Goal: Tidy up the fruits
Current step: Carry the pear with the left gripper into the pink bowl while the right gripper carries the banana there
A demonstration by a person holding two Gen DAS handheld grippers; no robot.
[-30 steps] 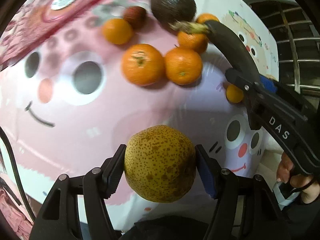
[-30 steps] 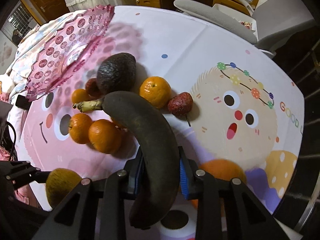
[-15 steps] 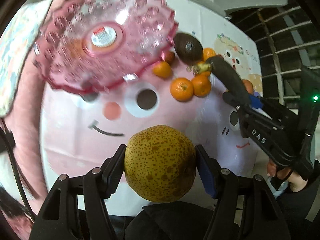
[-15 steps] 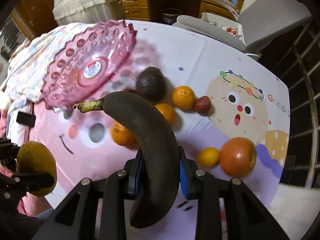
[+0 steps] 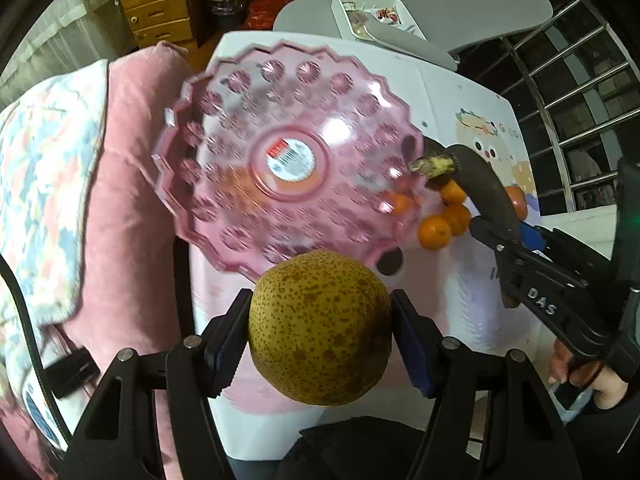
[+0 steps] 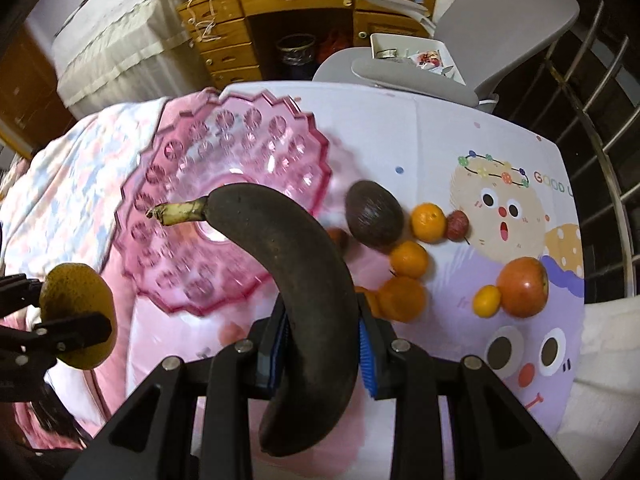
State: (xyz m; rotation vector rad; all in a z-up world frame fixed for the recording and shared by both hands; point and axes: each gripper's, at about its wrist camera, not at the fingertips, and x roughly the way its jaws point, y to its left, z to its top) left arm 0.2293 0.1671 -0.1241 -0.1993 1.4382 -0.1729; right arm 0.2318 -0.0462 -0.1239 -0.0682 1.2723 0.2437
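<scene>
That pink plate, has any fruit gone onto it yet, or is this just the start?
Just the start. The pink plate looks empty. In hand: the left gripper holds a speckled pear, and the right gripper holds a blackened banana. Left on the tablecloth: an avocado, several oranges and a persimmon.

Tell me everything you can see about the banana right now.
The banana is overripe: its skin is almost wholly dark brown to black, with a pale yellowish stalk at the top end. It curves like a hook and stands roughly upright, stalk pointing left over the pink dish. The right gripper holds it off the table, its blue-padded jaws shut on the lower middle. Nothing else touches it.
</scene>
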